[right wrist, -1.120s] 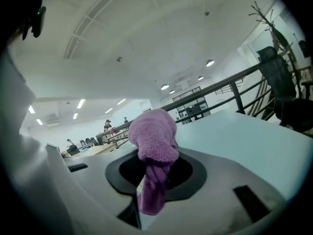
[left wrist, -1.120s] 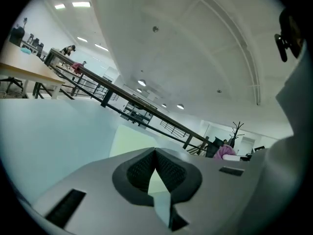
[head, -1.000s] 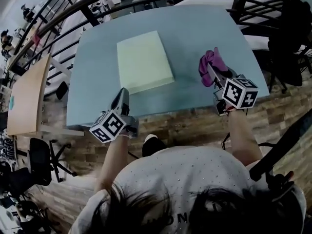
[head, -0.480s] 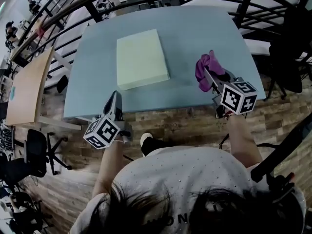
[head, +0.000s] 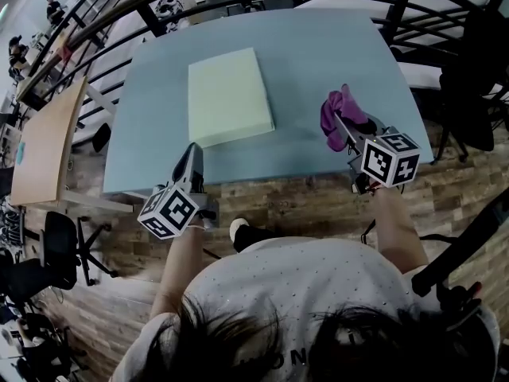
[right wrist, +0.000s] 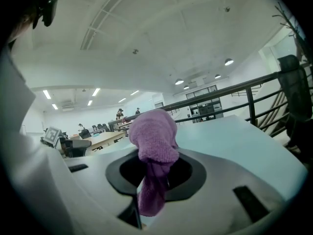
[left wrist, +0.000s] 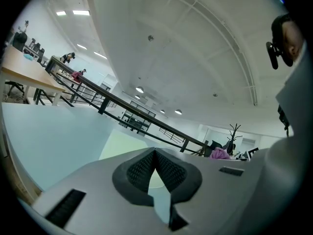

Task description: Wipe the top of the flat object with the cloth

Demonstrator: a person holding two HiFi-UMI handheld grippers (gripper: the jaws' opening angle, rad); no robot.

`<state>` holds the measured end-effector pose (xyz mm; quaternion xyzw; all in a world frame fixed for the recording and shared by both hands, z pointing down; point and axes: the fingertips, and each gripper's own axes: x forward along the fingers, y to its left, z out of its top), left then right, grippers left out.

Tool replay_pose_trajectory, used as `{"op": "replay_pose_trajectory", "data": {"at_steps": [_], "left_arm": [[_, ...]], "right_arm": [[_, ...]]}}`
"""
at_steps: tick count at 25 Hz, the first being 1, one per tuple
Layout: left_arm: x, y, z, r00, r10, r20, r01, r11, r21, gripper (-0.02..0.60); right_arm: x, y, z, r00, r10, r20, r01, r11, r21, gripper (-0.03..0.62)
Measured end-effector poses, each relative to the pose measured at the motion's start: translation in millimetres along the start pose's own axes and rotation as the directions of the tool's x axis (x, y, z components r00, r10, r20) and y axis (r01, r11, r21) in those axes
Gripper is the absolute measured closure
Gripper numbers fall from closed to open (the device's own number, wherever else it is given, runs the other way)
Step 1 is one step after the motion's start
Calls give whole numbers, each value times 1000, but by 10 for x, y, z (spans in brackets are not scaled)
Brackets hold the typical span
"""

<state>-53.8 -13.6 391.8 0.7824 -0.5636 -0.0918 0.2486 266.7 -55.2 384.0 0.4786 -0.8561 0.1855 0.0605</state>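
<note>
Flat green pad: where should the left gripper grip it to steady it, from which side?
Likely take the pad by its near short edge, coming in low from the person's side. It lies flat and its top is too wide for the jaws; only the edge thickness might fit. The left gripper sits shut just short of that edge: open first.

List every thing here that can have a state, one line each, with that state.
Cloth: bunched, pinched between the jaws of the right gripper.
Flat pad: lying flat on the table, nothing on top of it.
Left gripper: shut, empty.
Right gripper: shut on the cloth.
</note>
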Motion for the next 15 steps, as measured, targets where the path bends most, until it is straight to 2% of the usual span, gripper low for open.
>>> {"op": "replay_pose_trajectory", "data": {"at_steps": [15], "left_arm": [[90,-26,-3,1000,2,4,-2,1000,-5,581]], "right_arm": [[127,-26,-24,999,13,-34,-14,999,-29,507]]}}
